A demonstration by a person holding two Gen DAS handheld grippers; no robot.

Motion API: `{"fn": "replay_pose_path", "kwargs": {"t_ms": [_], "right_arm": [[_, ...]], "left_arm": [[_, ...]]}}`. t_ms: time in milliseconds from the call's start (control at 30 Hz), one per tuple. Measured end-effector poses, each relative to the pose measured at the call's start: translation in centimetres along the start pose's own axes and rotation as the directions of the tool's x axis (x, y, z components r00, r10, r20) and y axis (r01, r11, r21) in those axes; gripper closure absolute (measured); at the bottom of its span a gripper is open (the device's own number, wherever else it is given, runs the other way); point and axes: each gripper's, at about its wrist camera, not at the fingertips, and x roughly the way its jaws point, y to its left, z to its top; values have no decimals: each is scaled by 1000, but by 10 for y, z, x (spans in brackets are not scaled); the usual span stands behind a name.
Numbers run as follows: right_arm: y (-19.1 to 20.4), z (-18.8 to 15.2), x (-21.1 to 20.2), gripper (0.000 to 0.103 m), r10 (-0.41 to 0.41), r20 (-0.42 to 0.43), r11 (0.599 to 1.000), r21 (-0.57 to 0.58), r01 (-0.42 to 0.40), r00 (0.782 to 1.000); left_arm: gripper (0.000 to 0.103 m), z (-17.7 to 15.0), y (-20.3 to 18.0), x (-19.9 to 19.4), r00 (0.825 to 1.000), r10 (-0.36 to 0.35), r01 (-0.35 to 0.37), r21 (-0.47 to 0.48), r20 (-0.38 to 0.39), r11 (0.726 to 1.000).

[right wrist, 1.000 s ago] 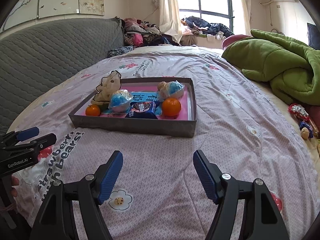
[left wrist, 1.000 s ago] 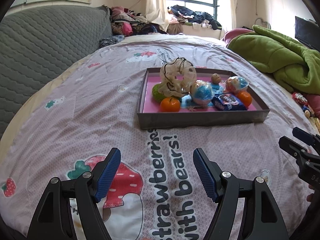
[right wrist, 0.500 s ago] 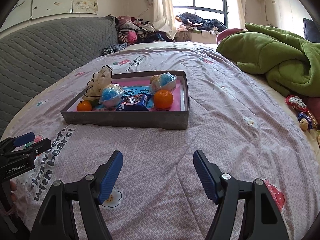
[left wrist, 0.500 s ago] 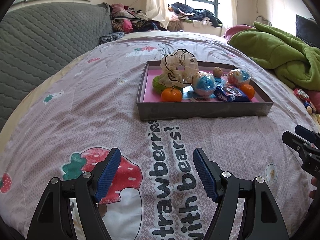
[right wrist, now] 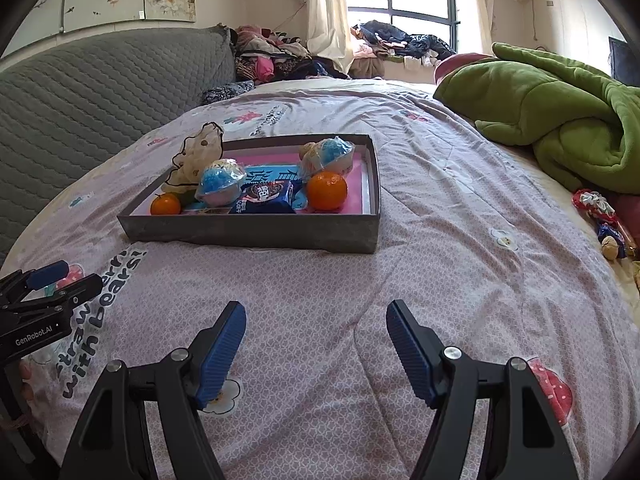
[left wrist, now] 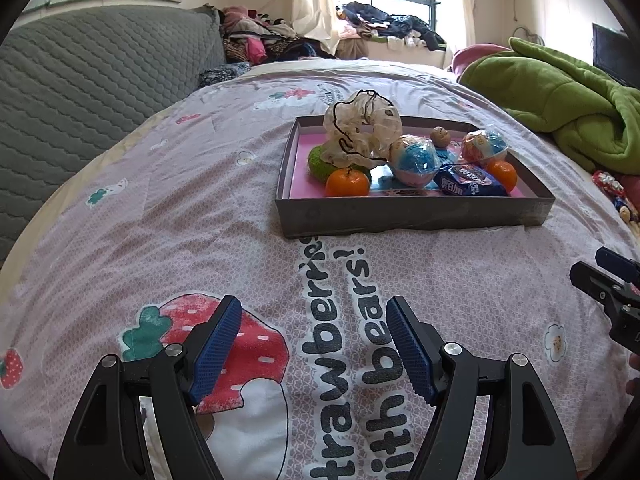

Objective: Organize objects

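Observation:
A grey shallow box (left wrist: 412, 216) (right wrist: 256, 232) with a pink floor lies on the bed. In it sit two oranges (left wrist: 347, 182) (right wrist: 327, 190), two blue-and-white wrapped balls (left wrist: 414, 160) (right wrist: 219, 182), a dark blue snack packet (left wrist: 470, 180) (right wrist: 266, 197), a cream scrunchie (left wrist: 362, 128), a green round thing (left wrist: 318, 162) and a small brown ball (left wrist: 440, 136). My left gripper (left wrist: 314, 336) hovers open over the bedspread, well short of the box, nothing between its fingers. My right gripper (right wrist: 316, 340) is open too, empty, near the box's right corner side.
A green blanket (right wrist: 560, 120) is heaped at the right. Small wrapped sweets (right wrist: 600, 220) lie at the right bed edge. A grey quilted headboard (left wrist: 80, 80) runs along the left. Clothes pile by the window at the back. The bedspread (right wrist: 440, 260) stretches around the box.
Both views have shifted slightly, so the box sits a little differently in frame. Both grippers stay open and empty.

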Motion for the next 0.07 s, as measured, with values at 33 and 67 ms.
{"fn": "replay_pose_path", "kwargs": {"t_ms": [33, 67], "right_arm": [[0, 0, 1, 31, -2, -4, 1000, -1, 2, 1000], [0, 0, 2, 31, -3, -10, 1000, -2, 3, 1000]], "left_arm": [[27, 0, 1, 0, 1000, 2, -2, -1, 0, 1000], [27, 0, 1, 1, 1000, 5, -5, -2, 0, 1000]]}}
